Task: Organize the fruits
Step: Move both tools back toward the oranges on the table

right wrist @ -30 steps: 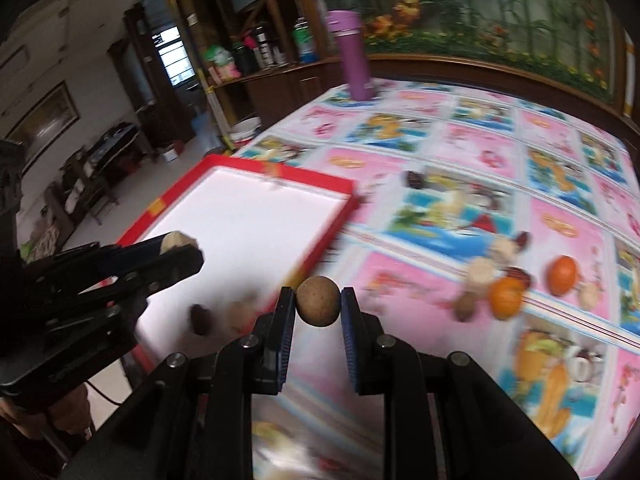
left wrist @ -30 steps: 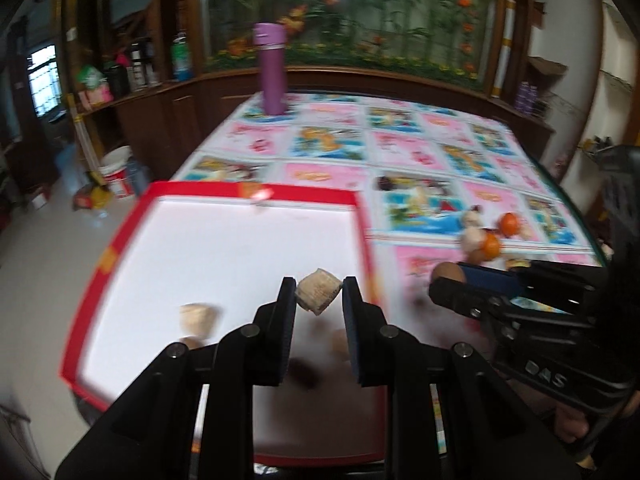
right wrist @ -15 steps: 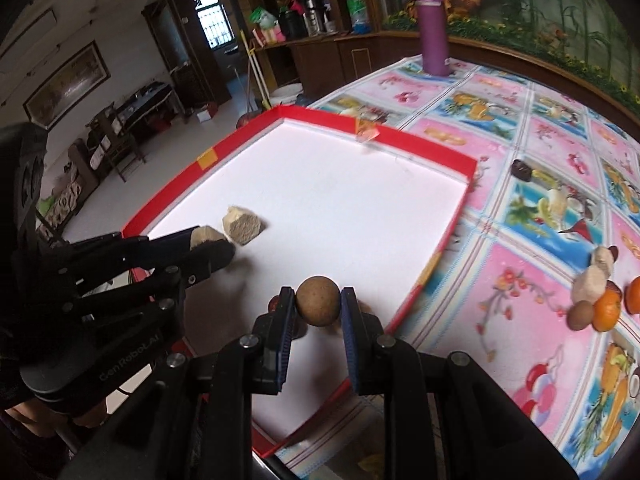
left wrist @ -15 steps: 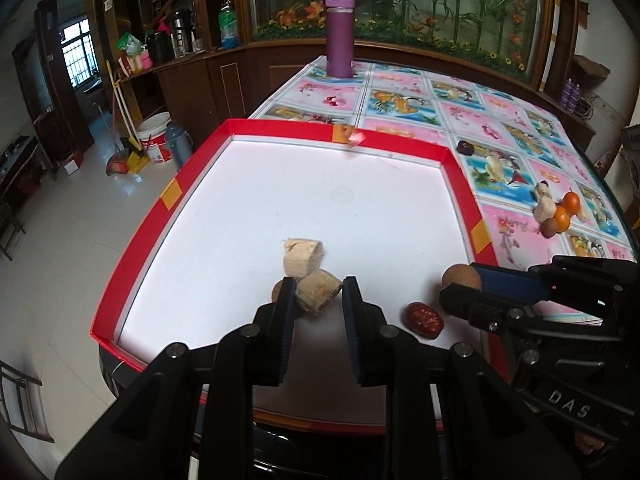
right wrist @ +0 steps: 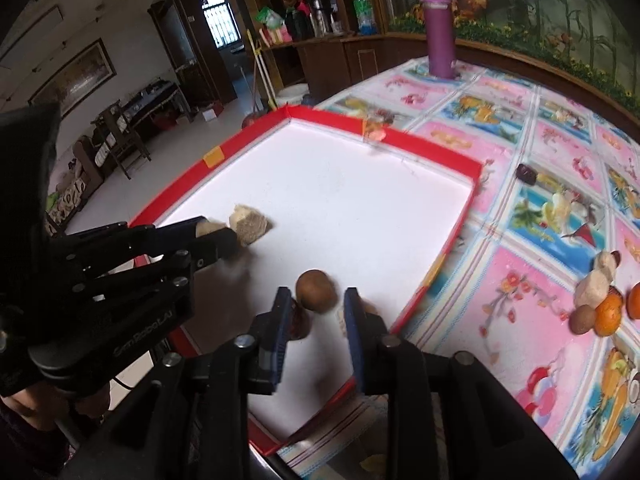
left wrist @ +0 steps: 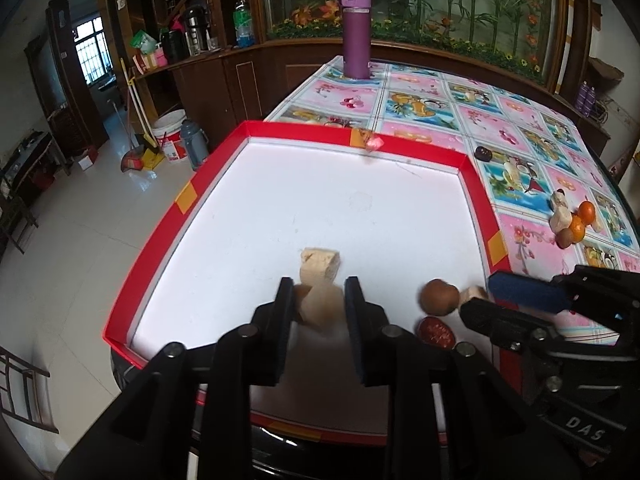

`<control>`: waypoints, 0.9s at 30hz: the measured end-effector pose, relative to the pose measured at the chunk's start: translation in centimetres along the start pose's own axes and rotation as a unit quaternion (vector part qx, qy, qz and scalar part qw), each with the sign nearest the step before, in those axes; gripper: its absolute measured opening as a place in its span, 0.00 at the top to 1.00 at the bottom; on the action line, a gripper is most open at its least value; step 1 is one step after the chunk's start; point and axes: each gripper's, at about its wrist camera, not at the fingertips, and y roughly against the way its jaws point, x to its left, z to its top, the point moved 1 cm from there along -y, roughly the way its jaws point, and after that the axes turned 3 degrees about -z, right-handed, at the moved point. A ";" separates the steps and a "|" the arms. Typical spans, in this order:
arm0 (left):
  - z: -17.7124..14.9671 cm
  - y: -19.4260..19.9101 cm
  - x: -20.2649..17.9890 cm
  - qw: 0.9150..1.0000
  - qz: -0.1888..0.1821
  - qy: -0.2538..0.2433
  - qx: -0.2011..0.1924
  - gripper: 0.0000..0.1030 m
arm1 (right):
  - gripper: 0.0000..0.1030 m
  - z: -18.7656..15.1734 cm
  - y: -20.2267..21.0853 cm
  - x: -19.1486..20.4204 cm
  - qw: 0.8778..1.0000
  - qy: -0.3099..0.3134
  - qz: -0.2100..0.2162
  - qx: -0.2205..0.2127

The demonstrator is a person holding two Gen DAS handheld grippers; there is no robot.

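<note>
A red-rimmed white tray (left wrist: 476, 196) (right wrist: 444, 160) lies on the table's near left part. My left gripper (left wrist: 320, 308) has its jaws parted around a tan cube-shaped piece (left wrist: 322, 306), which looks loose between them, next to a second tan cube (left wrist: 320, 265) (right wrist: 249, 224). My right gripper (right wrist: 314, 308) has its jaws apart; the brown round fruit (right wrist: 316, 290) (left wrist: 439, 297) sits free on the tray between them. A dark red fruit (left wrist: 436, 331) lies beside it. Several loose fruits (left wrist: 572, 220) (right wrist: 600, 304) remain on the cloth at right.
A purple bottle (left wrist: 356, 32) (right wrist: 440, 28) stands at the table's far end. A dark fruit (left wrist: 483, 154) (right wrist: 526, 173) lies on the cloth beyond the tray's right corner. The floor drops away left of the tray.
Both grippers lowered toward the tray's near part and their jaws opened. The brown round fruit and the tan cube are released onto the tray.
</note>
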 end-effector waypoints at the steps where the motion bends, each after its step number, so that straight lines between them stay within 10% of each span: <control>1: 0.2 0.3 -0.3 1.000 -0.002 -0.004 -0.005 0.55 | 0.69 0.1 0.4 -0.4 1.000 -0.004 -0.001 -0.005; 12: 3.1 3.1 -8.4 0.991 -0.086 -0.086 -0.053 0.44 | 0.69 -1.9 5.8 -11.2 0.992 -0.094 -0.072 -0.043; 20: 2.9 0.8 -18.6 0.959 -0.239 -0.151 0.028 0.44 | 0.69 -4.5 7.1 -20.6 0.979 -0.161 -0.123 -0.015; 27: 2.5 -3.3 -23.2 0.942 -0.284 -0.142 0.106 0.44 | 0.69 -4.5 6.2 -24.6 0.973 -0.184 -0.136 -0.005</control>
